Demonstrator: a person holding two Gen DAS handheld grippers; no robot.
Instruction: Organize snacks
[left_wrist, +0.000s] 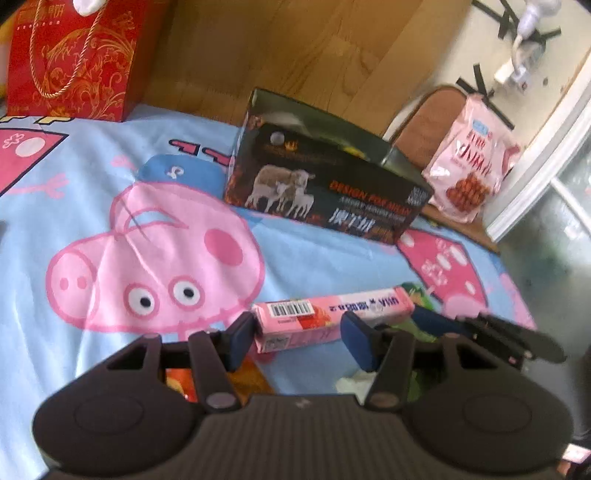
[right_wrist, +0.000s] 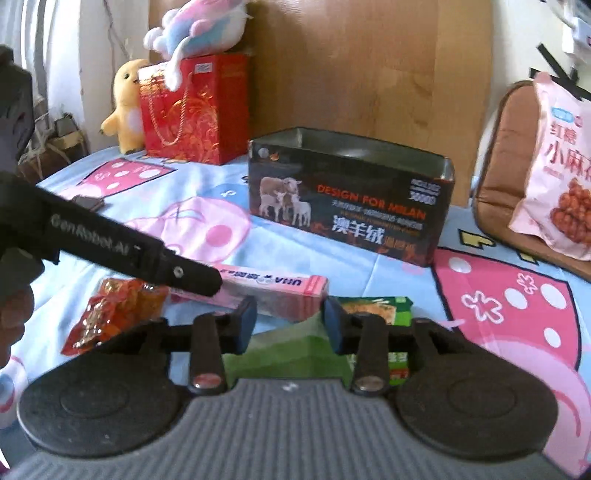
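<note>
a cartoon-pig bed sheet (left_wrist: 110, 177) carries everything. both tools, left tool (left_wrist: 295, 338) and right tool (right_wrist: 290, 319), gape unclenched beside the pink snack box (left_wrist: 332, 317) near the sheet's front edge; soft bedding may let it slide before reaching the open tin (right_wrist: 351, 192).

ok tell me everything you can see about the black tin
The black tin is a long rectangular box, open-topped with no lid in sight, and its inside looks like bare grey metal. What shows of the inside looks empty. Its dark front carries a picture of sheep, flame graphics, orange "DESIGN FOR MILAN" lettering and white Chinese characters. It stands upright on the cartoon bedsheet, in front of a wooden board, beyond the pink box. Nothing touches it but the sheet; both grippers are short of it.
</note>
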